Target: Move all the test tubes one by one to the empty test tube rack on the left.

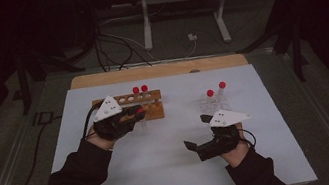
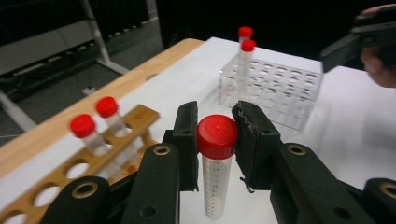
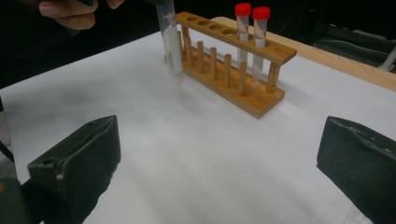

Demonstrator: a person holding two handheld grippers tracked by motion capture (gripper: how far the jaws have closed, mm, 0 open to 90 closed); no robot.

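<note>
Looking down from the high view, the left gripper (image 1: 138, 113) clamps a red-capped tube (image 1: 142, 117) beside the wooden rack (image 1: 153, 105), where two tubes remain; two stand in the clear rack (image 1: 208, 105). In the left gripper view, the jaws pinch its cap. In the right gripper view, the right gripper (image 3: 219, 158) gapes empty.
</note>
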